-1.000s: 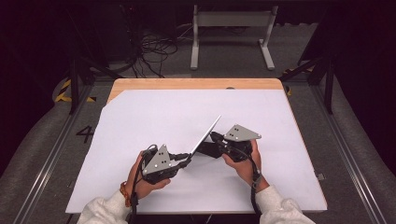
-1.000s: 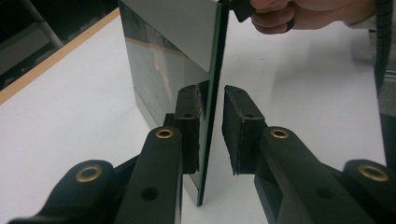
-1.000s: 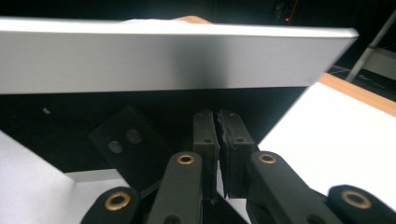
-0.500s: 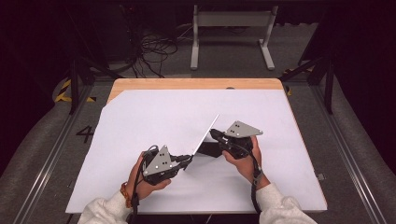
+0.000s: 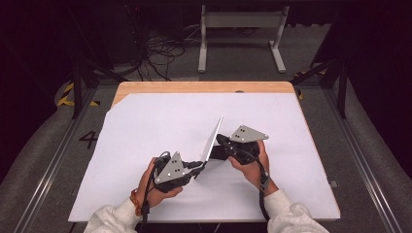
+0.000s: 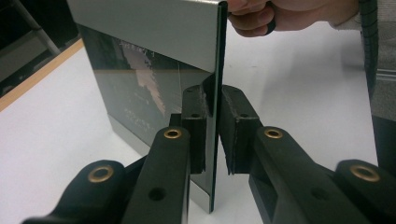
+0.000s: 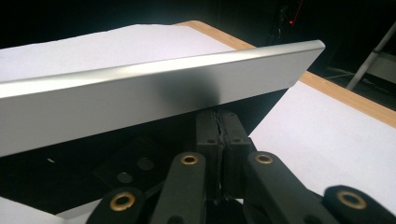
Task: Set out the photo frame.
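White sheet [image 5: 145,126] over wooden table [image 5: 194,87], tangled cables [image 5: 160,48] and white stand [image 5: 240,22] on floor beyond

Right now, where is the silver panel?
In the high view the silver panel stands tilted on edge at the middle of the white sheet, between the left tool and the right tool.

Thin silver panel [image 5: 212,140], glossy dark face, tilted on edge mid-table.
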A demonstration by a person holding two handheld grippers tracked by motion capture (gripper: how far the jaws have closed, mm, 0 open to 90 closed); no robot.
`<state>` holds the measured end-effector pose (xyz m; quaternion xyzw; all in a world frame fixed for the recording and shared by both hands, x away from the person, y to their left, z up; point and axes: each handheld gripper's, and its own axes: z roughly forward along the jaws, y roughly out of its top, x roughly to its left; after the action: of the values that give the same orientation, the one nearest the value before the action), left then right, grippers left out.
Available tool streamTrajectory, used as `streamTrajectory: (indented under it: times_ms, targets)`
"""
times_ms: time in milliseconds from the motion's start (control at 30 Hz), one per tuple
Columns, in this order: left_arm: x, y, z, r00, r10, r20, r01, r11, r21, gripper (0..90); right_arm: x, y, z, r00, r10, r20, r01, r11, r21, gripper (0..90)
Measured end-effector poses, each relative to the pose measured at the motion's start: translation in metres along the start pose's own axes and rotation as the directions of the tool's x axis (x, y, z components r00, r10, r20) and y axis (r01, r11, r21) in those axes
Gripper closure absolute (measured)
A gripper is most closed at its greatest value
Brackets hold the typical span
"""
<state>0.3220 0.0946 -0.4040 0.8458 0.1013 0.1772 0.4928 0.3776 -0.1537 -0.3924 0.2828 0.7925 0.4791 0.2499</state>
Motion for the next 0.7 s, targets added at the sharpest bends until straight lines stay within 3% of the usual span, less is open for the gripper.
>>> streamTrajectory:
  times_ms: [433, 700]
  targets:
    - [-0.0022, 0.0006, 0.0073, 0.9999, -0.013, -0.003, 0.013, 0.9999, -0.003, 79.6, 0.0053, -0.0002, 0.0012, 0.9999, -0.006, -0.011, 0.006, 1.0, -0.003, 88.8]
    - [-0.0019, -0.0002, 0.0071, 1.0, 0.001, -0.002, -0.001, 1.0, 0.007, 80.5, 0.007, -0.0004, -0.0047, 0.9996, -0.028, -0.007, 0.028, 1.0, -0.005, 81.8]
